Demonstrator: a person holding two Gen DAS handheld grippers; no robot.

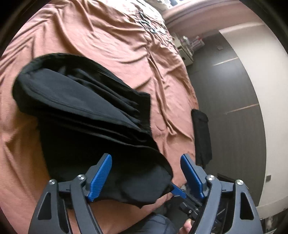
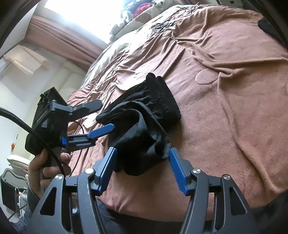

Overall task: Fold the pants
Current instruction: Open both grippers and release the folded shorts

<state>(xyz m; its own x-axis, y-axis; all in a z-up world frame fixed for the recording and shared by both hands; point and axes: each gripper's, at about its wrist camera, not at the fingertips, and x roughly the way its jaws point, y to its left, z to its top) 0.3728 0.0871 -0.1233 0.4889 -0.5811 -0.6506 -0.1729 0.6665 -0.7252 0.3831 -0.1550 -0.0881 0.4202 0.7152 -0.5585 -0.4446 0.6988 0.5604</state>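
Observation:
The black pants (image 1: 86,115) lie folded into a thick bundle on the rust-pink bedspread (image 1: 111,39). My left gripper (image 1: 145,162) is open, its blue fingers wide apart around the bundle's near edge. In the right wrist view the pants (image 2: 144,122) show as a bunched bundle with the ribbed waistband at the far end. My right gripper (image 2: 142,156) is open, its fingers either side of the bundle's near end. The left gripper (image 2: 100,118) also shows there at the bundle's left side, open, held by a hand.
A second black garment (image 1: 201,136) hangs over the bed's right edge above the dark floor (image 1: 230,93). Pillows and soft toys (image 2: 126,18) lie at the bed's head. A window (image 2: 86,12) shines brightly behind.

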